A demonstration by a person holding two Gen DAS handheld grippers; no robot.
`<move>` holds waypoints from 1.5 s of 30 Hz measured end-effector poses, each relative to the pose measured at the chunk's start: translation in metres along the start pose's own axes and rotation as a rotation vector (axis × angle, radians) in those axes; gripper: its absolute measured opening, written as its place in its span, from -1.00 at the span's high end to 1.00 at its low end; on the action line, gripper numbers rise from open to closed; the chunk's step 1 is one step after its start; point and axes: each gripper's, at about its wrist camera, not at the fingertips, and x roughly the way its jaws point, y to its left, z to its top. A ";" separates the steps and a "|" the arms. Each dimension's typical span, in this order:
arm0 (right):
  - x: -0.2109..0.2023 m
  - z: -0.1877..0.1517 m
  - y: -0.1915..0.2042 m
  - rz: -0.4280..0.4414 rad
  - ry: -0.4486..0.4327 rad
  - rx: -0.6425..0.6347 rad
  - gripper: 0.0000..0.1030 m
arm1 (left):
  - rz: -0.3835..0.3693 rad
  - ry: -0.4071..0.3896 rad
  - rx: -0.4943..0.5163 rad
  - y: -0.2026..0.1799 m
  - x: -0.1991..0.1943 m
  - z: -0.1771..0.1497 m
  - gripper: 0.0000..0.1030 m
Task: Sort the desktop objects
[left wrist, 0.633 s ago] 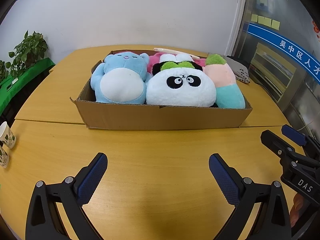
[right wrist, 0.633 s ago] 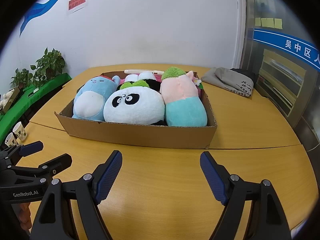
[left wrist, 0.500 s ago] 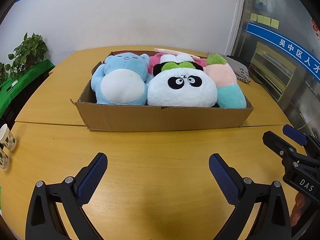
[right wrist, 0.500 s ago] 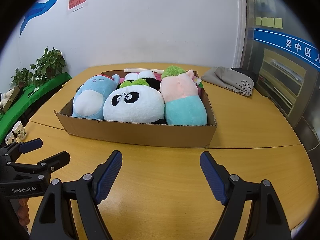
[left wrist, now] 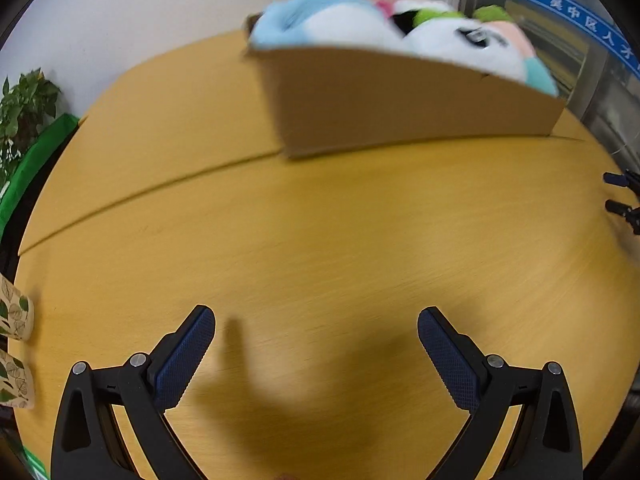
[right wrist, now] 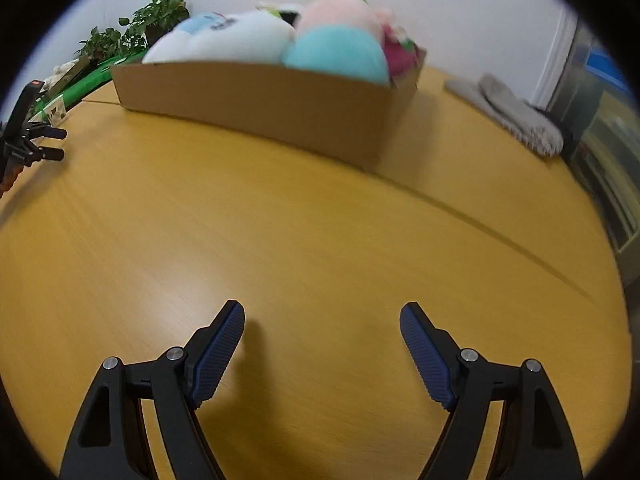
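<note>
A cardboard box (left wrist: 392, 100) full of plush toys sits on the far side of the wooden table; it also shows in the right wrist view (right wrist: 256, 100). In it are a blue plush (left wrist: 316, 16), a white panda plush (left wrist: 468, 44) and a pink and teal plush (right wrist: 336, 40). My left gripper (left wrist: 316, 328) is open and empty, low over bare table well short of the box. My right gripper (right wrist: 322, 320) is open and empty, also low over the table. Each gripper's tips show at the edge of the other's view (left wrist: 620, 196) (right wrist: 44, 142).
The wooden table (left wrist: 320, 240) has a seam running across it. Two leaf-print paper cups (left wrist: 12, 316) stand at its left edge. Potted plants (left wrist: 20, 108) and a green bench are beyond the left side. A grey folded cloth (right wrist: 516, 116) lies at the far right.
Both grippers have dropped close to the table and swung apart, the left turning leftward and the right turning rightward. The box now sits high in both views. Both stay open.
</note>
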 end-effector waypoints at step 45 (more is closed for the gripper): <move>0.006 -0.013 -0.096 0.037 0.004 0.072 -1.00 | 0.107 -0.084 -0.163 0.094 0.005 0.017 -1.00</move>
